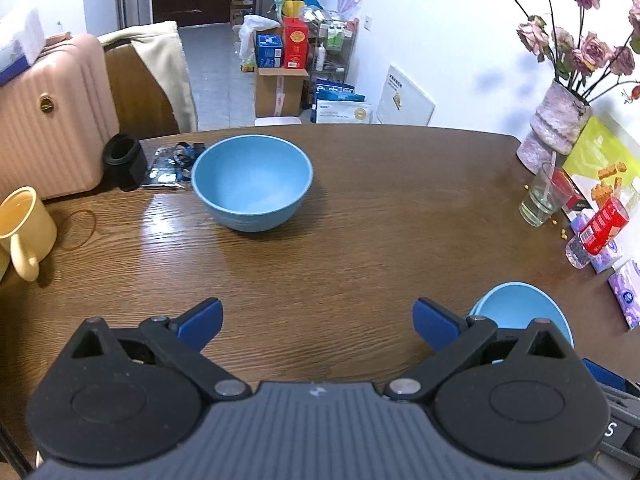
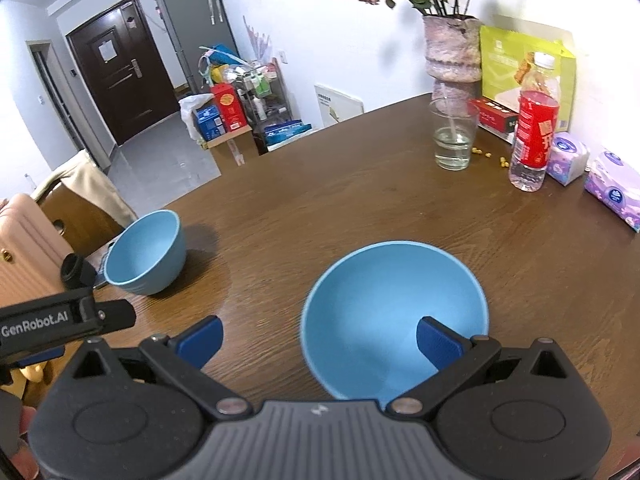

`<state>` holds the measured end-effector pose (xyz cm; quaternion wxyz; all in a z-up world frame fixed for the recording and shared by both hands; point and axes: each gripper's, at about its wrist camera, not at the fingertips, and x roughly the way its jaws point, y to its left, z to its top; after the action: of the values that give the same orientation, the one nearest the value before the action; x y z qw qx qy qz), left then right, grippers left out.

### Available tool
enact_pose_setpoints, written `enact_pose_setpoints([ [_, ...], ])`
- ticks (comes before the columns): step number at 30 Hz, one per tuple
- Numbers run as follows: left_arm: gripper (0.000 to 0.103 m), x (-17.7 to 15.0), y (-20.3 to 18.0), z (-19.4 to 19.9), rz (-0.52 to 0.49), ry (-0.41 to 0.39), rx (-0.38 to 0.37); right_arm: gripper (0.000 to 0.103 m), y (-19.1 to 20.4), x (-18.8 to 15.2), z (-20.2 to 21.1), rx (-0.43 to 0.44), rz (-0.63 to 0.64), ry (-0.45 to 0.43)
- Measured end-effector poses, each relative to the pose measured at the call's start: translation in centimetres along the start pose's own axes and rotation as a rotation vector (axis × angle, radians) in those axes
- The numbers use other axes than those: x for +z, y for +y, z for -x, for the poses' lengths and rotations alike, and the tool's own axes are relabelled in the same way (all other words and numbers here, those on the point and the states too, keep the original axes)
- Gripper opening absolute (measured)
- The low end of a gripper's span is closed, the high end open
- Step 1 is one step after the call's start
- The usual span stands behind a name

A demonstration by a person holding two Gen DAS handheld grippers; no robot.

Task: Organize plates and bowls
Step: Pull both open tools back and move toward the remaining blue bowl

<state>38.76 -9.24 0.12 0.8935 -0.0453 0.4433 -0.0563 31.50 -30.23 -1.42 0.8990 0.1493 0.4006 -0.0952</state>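
Observation:
Two blue bowls stand on the brown wooden table (image 1: 380,208). The far bowl (image 1: 252,182) sits upright near the table's back left, well ahead of my left gripper (image 1: 318,326), which is open with nothing between its fingers. The near bowl (image 1: 520,312) peeks out behind that gripper's right finger. In the right wrist view the near bowl (image 2: 394,320) lies just ahead, and my right gripper (image 2: 320,342) is open, its right finger over the bowl's inside and its left finger outside the rim. The far bowl (image 2: 144,254) shows at the left.
A yellow mug (image 1: 24,232), a rubber band (image 1: 80,229) and a black holder (image 1: 124,160) sit at the left. At the right stand a glass of water (image 2: 452,136), a red-labelled bottle (image 2: 534,136), tissue packs (image 2: 612,192) and a vase of dried roses (image 2: 452,52). The left gripper's body (image 2: 68,316) shows low left.

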Motion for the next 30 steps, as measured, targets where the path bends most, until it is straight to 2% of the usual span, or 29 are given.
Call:
enact_pose_setpoints([
  [18, 0.103, -0.3, 7.0, 2.6, 0.063, -0.025, 0.035, 0.103, 6.6, -1.6, 0.7, 0.038, 0.065, 0.009],
  [30, 0.103, 1.0, 11.3, 3.9, 0.110, -0.042, 0.047, 0.103, 11.4, -2.4, 1.0, 0.053, 0.107, 0.020],
])
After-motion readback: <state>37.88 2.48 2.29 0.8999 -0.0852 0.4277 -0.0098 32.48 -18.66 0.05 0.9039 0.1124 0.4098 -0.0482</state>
